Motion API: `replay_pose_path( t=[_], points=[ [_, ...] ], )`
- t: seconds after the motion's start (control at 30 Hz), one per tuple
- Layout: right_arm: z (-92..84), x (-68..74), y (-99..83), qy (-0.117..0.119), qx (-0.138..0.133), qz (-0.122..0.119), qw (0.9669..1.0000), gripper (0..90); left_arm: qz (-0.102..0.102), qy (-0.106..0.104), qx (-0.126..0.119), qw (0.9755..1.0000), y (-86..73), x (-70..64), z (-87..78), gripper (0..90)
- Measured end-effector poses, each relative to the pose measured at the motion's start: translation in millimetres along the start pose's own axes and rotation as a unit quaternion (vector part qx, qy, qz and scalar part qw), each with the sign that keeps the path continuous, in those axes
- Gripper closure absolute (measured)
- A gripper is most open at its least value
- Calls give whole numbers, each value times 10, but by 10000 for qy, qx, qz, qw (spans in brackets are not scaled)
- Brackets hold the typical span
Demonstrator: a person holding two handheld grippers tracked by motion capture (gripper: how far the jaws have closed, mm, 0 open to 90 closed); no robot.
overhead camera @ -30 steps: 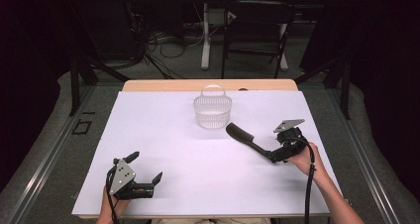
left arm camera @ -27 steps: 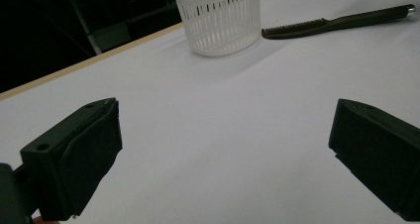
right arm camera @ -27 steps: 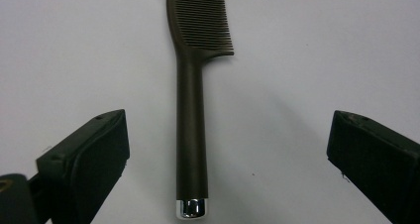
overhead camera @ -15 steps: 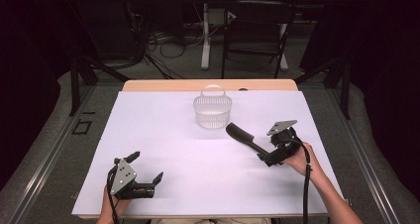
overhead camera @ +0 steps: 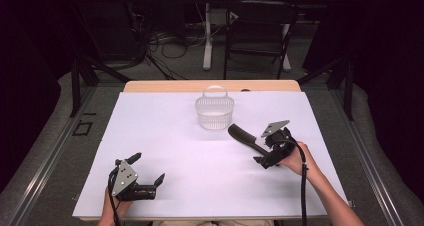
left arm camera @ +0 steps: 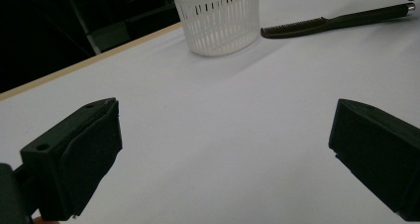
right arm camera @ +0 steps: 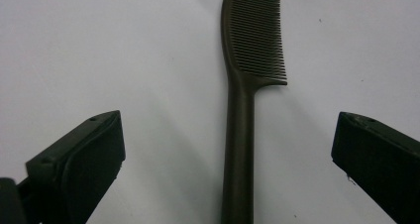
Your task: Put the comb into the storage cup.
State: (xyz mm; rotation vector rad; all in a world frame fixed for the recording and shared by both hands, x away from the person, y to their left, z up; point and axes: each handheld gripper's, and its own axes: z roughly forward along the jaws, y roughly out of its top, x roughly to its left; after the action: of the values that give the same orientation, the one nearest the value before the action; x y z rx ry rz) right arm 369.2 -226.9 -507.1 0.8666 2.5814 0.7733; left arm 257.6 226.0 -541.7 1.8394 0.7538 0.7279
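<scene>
A black comb (overhead camera: pixel 244 136) lies flat on the white table (overhead camera: pixel 175 136), in front and to the right of a white slotted basket (overhead camera: pixel 215 113). My right gripper (overhead camera: pixel 262 149) stands open at the comb's handle end. In the right gripper view the comb (right arm camera: pixel 255 40) runs straight up between the spread jaws of my right gripper (right arm camera: pixel 227 122), teeth at the far end, with the pads clear of the handle on both sides. My left gripper (overhead camera: pixel 146 169) rests open near the front left, holding nothing. The left gripper view has my left gripper (left arm camera: pixel 225 110) facing the basket (left arm camera: pixel 218 18) and the comb (left arm camera: pixel 337 22) far off.
The basket looks empty and has a hoop handle. A bare wooden strip (overhead camera: pixel 210 86) runs along the table's far edge. Beyond it are dark floor, cables and a chair (overhead camera: pixel 260 36). Wide white surface lies between the two grippers.
My right gripper has slid left toward the comb, so the handle now lies between its open jaws. The comb, the basket and my left gripper have stayed put.
</scene>
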Motion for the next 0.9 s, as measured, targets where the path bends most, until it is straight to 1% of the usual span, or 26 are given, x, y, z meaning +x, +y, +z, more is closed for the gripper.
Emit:
replay_pose_path(
  t=[0.17, 0.27, 0.3, 0.33, 0.4, 0.53, 0.6, 0.63, 0.67, 0.7, 0.77, 0.8, 0.87, 0.9],
  points=[
    [64, 31, 81, 76, 118, -83, 9999, 0, 15, -10, 10, 10000, 1, -1, 1, 0],
    [109, 44, 134, 42, 195, -137, 9997, 0, 31, -15, 2, 10000, 2, -3, -4, 0],
    [121, 51, 152, 49, 229, -104, 9997, 0, 31, -15, 2, 10000, 2, -3, -4, 0],
    [133, 48, 170, 72, 256, -133, 9996, 0, 33, -24, -4, 10000, 2, -2, -8, 0],
    [148, 42, 197, 16, 273, -144, 9995, 0, 45, -16, -7, 10000, 1, 1, -12, 0],
    [177, 22, 222, -60, 407, -69, 9991, 7, 44, -26, -10, 10000, 1, 4, -14, 0],
    [181, 18, 224, -46, 453, -59, 9989, 13, 32, -65, -34, 10000, 1, 4, -16, 0],
    [192, 14, 235, -66, 530, -86, 9985, 36, 44, -80, -52, 9999, 3, 1, -17, 0],
    [195, 12, 240, -51, 562, -87, 9984, 65, 95, -62, -16, 9999, 6, -7, -16, 0],
    [204, 15, 243, -38, 558, -46, 9984, 90, 91, -68, -13, 9999, 6, -9, -13, 0],
    [217, 11, 254, -40, 624, -59, 9980, 155, 91, -67, -5, 9999, 5, -9, -8, 0],
    [217, 11, 254, -40, 624, -59, 9980, 155, 91, -67, -5, 9999, 5, -9, -8, 0],
    [236, 11, 269, -56, 723, 10, 9974, 245, 92, -61, -2, 9999, 5, -8, -8, 0],
    [242, 4, 274, -49, 775, 36, 9970, 312, 89, -62, -2, 9999, 4, -6, -11, 0]
  ],
)
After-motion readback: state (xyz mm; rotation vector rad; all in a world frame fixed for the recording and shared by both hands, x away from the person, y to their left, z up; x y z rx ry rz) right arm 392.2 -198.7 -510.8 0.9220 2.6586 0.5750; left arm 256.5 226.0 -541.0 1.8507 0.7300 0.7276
